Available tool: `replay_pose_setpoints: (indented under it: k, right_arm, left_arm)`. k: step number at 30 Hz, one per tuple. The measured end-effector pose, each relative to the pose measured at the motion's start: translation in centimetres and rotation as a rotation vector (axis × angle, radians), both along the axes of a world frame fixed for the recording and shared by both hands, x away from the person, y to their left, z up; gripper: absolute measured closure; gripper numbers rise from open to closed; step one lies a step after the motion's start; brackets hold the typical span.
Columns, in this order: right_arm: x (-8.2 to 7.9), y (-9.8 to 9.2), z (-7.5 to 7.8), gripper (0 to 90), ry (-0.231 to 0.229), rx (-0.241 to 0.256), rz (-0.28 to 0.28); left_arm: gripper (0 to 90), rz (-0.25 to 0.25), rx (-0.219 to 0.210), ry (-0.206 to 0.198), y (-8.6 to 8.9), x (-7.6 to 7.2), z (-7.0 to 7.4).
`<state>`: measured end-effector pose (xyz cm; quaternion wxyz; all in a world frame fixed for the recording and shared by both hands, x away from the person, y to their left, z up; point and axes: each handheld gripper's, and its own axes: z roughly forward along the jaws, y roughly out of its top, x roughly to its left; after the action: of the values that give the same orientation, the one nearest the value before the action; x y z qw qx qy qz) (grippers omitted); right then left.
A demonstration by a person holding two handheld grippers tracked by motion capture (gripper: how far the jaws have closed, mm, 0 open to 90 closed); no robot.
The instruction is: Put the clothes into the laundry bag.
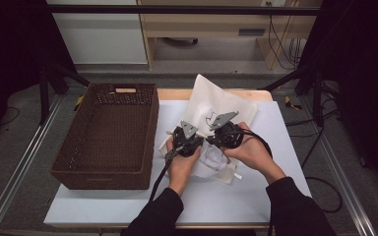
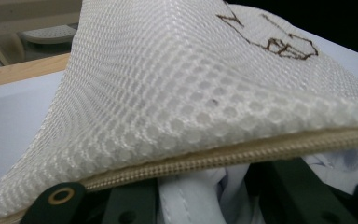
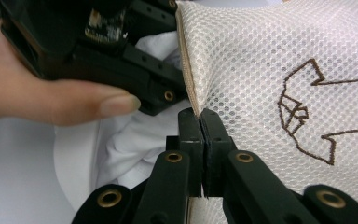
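Mesh laundry bag [image 1: 215, 105] lies on the counter [image 1: 275, 142], just right of the brown wicker basket [image 1: 107, 132], its mouth facing the person. Both hands work at that mouth.

Right tongs [image 3: 200, 122]: clenched on the bag's zipper edge [image 3: 186, 70], jaws pressed flat together with the beige tape pinched between them. Looks like they're holding the top lip up so the opening stays gaping.

Left tongs [image 1: 182, 140]: pushed into the opening, under the raised lip. In the left gripper view the jaws stand apart either side of bunched white cloth [image 2: 200, 196]. Released or about to grip the cloth, I can't tell; nothing looks pinched.

My read: stuffing the white garment into the bag, one side lifting, the other feeding. Part of the cloth spills out of the mouth onto the counter.

Materials:
- Bag: white honeycomb mesh, soft but with enough body to tent up where lifted. Brown stitched line emblem [image 3: 317, 116] on the top face.
- Zipper: beige coil along the lip, open.
- Cloth: smooth white woven, crumpled, a seam visible.
- Basket: rigid rectangular wicker, dark brown, cut-out handle at the far end.
- Counter: flat pale sheet, wood edge at the back.
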<state>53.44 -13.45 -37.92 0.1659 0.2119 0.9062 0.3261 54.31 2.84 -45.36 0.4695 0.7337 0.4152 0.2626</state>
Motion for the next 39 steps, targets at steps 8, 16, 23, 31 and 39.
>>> replay_pose_setpoints:
  k: [8, 16, 23, 31, 39]
  right_arm:
    - [0.4, -0.5, -0.3, 89.2, -0.003, 0.039, -0.024]
    - [0.6, -0.8, 0.0, 89.1, -0.003, 0.054, -0.038]
    - [0.6, -0.8, 0.2, 89.2, -0.006, 0.059, -0.043]
    - [0.3, -0.7, 0.4, 89.2, -0.015, 0.055, -0.050]
    - [0.1, -0.6, 0.5, 89.1, -0.019, 0.047, -0.063]
  left_arm:
    - [51.0, -0.057, 0.108, -0.037, -0.2, -1.1, 0.7]
    - [22.5, -0.125, 0.087, -0.018, 0.6, -2.6, 2.1]
    - [21.6, -0.175, 0.061, -0.077, 2.1, -6.3, 4.0]
    - [49.9, -0.222, 0.087, -0.054, 3.7, -10.2, 3.5]
    - [74.0, -0.248, 0.097, -0.022, 5.6, -12.3, 2.1]
